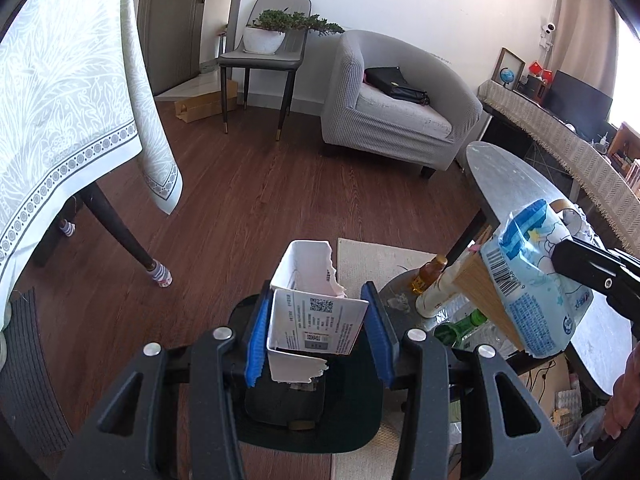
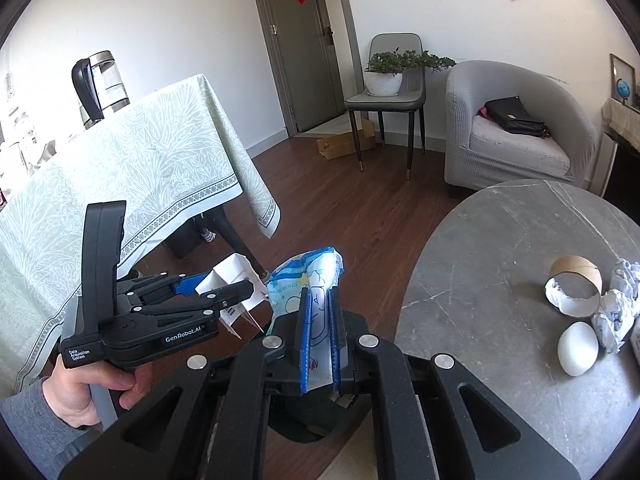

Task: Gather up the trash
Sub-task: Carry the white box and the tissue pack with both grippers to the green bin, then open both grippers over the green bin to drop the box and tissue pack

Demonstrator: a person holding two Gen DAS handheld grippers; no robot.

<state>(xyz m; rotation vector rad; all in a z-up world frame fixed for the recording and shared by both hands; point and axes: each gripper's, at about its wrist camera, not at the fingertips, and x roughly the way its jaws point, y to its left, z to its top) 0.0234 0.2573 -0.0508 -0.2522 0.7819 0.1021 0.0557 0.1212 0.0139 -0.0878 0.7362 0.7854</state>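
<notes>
1. Grey marble bench (image 2: 500, 248) carries a cardboard tube (image 2: 576, 286), crumpled paper (image 2: 618, 308) and a white egg-shaped object (image 2: 578, 354).
2. Left hand-held gripper (image 1: 318, 336) clamps a torn white carton (image 1: 316, 312) above a dark bin (image 1: 308, 412).
3. Right hand-held gripper (image 2: 320, 336) pinches a blue tissue wrapper (image 2: 304, 280).

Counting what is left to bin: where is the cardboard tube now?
In the right wrist view the cardboard tube lies on the grey marble table at the far right, beside crumpled paper and above a white egg-shaped object.
</notes>
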